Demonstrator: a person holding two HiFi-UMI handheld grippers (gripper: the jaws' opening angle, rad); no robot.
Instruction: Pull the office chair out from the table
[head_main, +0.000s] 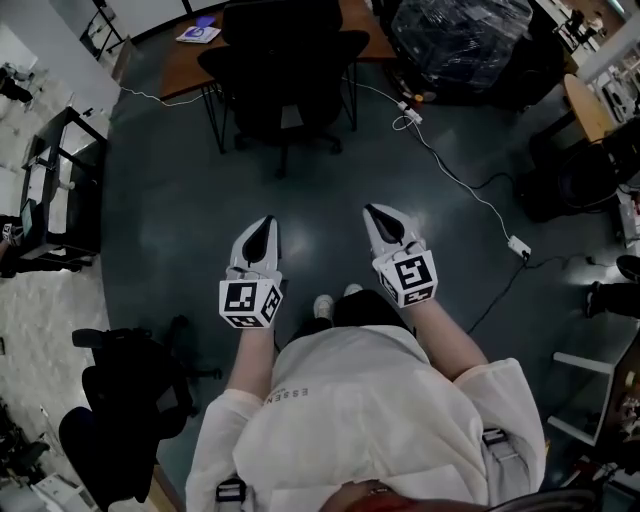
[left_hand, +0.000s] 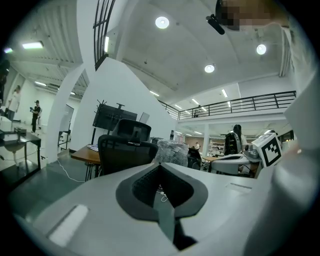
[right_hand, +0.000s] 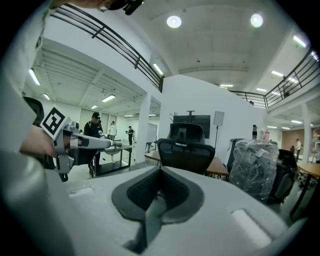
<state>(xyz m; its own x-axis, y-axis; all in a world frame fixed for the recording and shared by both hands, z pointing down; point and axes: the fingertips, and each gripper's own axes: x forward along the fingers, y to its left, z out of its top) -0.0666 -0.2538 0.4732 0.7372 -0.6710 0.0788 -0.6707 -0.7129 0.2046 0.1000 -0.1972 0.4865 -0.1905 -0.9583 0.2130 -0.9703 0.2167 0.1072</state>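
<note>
A black office chair (head_main: 283, 75) stands pushed in at a brown wooden table (head_main: 180, 62) at the top of the head view, well ahead of both grippers. In the left gripper view the chair (left_hand: 125, 152) shows its mesh back; in the right gripper view the chair (right_hand: 186, 154) sits straight ahead. My left gripper (head_main: 268, 222) and right gripper (head_main: 371, 212) are held side by side over the dark floor, both shut and empty, pointing toward the chair. Neither touches it.
A plastic-wrapped bundle (head_main: 462, 40) stands right of the table. A white cable with a power strip (head_main: 518, 245) runs across the floor at right. A black rack (head_main: 58, 190) is at left, another black chair (head_main: 125, 395) at lower left. People stand far off.
</note>
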